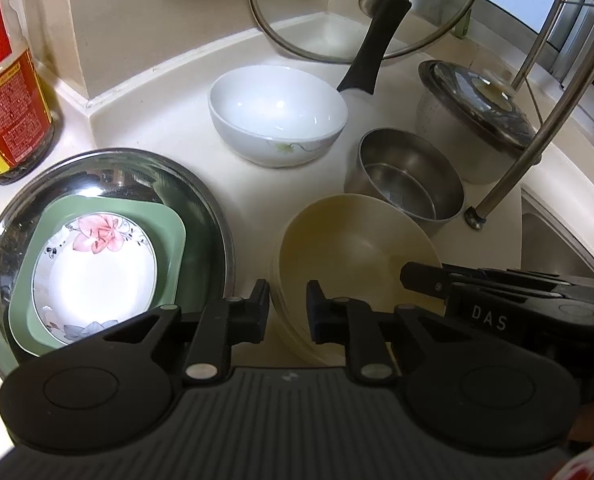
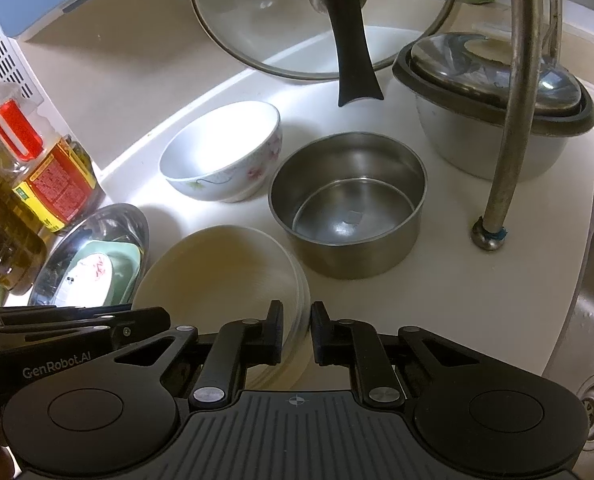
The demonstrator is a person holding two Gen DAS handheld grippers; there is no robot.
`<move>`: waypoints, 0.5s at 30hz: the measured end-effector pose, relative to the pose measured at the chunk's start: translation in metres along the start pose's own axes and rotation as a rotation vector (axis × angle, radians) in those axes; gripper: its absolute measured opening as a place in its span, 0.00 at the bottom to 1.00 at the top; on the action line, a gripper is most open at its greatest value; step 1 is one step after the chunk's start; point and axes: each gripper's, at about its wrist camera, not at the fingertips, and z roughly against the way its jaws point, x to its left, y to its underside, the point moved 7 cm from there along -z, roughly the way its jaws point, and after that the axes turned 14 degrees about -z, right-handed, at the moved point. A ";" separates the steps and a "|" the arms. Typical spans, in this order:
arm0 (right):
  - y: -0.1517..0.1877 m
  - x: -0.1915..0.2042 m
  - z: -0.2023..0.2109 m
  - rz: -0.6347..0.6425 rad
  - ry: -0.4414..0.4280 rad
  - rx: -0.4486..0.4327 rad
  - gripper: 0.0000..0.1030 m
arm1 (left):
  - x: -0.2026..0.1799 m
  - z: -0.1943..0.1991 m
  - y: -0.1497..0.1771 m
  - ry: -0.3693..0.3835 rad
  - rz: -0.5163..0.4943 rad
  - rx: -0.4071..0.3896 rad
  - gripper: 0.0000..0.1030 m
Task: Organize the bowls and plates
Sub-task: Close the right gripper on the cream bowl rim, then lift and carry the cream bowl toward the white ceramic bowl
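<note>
The stack of cream bowls point(image 2: 221, 272) sits on the counter point(image 2: 477, 300) at 7 o'clock of the steel pot point(image 2: 349, 204). Its rims are clamped by the left gripper point(image 1: 287, 312) and right gripper point(image 2: 297, 330) on opposite sides; a level joint lift is called for next

On the surface point(image 2: 477, 300) a stack of bowls point(image 2: 217, 268) sits nearest, each gripper at one side of its rim. Left of it a tray point(image 1: 201, 184) holds a square dish point(image 1: 169, 224) with a plate point(image 1: 93, 276) inside. Behind stand a bowl point(image 2: 221, 152) and, to its right, a pot point(image 2: 349, 204); a lidded cooker pot point(image 2: 489, 120) is farther right.
</note>
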 end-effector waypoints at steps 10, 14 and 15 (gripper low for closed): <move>-0.004 0.013 0.010 0.015 -0.024 -0.019 0.14 | 0.005 0.017 -0.007 -0.012 0.007 -0.038 0.17; -0.007 0.017 0.012 0.019 -0.033 -0.024 0.14 | 0.008 0.021 -0.010 -0.017 0.010 -0.050 0.17; -0.008 0.018 0.012 0.021 -0.035 -0.026 0.14 | 0.009 0.022 -0.011 -0.019 0.011 -0.053 0.17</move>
